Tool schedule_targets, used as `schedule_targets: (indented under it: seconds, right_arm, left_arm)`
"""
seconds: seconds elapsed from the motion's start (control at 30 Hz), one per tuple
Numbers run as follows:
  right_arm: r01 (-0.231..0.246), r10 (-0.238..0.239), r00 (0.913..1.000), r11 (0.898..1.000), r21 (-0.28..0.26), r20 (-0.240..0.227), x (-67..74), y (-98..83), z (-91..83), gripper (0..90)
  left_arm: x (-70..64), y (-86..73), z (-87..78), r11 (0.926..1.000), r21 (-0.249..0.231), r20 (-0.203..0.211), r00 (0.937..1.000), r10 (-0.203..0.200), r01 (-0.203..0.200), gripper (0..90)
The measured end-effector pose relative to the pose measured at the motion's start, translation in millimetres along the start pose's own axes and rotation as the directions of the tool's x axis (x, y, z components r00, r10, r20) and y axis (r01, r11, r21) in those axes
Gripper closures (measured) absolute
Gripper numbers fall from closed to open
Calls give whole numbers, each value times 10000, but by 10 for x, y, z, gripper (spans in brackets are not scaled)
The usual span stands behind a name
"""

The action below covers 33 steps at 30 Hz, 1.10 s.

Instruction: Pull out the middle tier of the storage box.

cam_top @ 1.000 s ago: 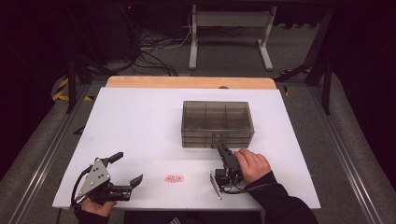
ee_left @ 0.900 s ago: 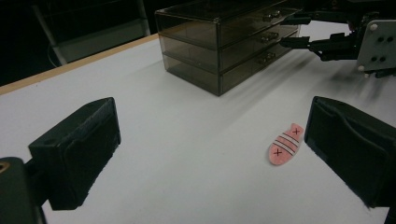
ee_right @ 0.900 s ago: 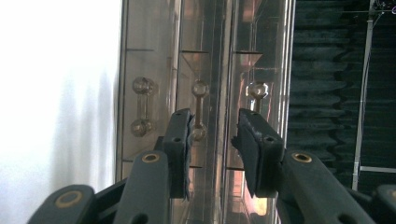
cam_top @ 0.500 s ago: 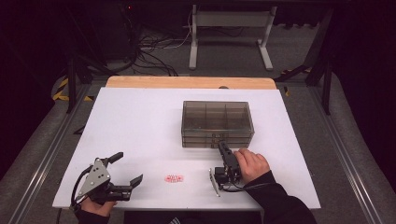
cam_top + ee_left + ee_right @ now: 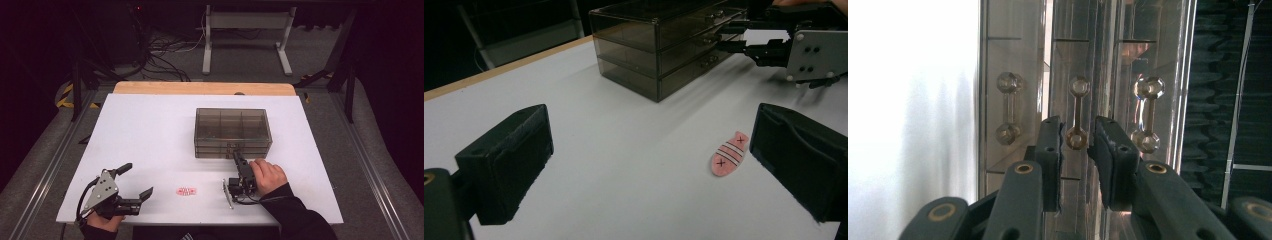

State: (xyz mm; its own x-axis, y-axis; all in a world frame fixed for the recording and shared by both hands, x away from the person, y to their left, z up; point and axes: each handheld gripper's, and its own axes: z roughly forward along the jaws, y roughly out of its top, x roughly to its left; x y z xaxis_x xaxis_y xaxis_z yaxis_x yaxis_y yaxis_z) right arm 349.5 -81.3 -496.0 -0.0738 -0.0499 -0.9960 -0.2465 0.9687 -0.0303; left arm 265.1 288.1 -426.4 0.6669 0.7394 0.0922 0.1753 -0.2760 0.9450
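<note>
Smoky, see-through plastic drawer cabinet [image 5: 233,131] on the white table [image 5: 150,130], right of centre toward the far side; three shallow drawers stacked, top divided into compartments. No brand, label or readable writing on it. Clear dumbbell-shaped handles on the near front, one per drawer, seen side by side in the right gripper view; middle drawer handle [image 5: 1078,114] tinted amber at its lower knob.

Right gripper [image 5: 1077,141] laid on its side against the cabinet's near front, held by the right hand [image 5: 267,176]. Jaws narrow, just been closing, with the lower knob of the middle handle between the pads; left pad touching or nearly so, a sliver of gap on the right.

Left gripper [image 5: 135,182] at the near left corner of the table, well apart from the cabinet, jaws spread wide on nothing.

Pink fish-shaped tag [image 5: 729,154] flat on the table between the two grippers, marked with black stripes and two small crosses; no letters.
</note>
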Motion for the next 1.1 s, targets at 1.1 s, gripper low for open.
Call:
schedule_targets:
  seconds: [1.1]
  right_arm:
    - [-47,43,9999,9998,202,164,19,82,33,817]
  left_arm:
    - [-3,0,3,10000,8,31,10000,-39,39,46]
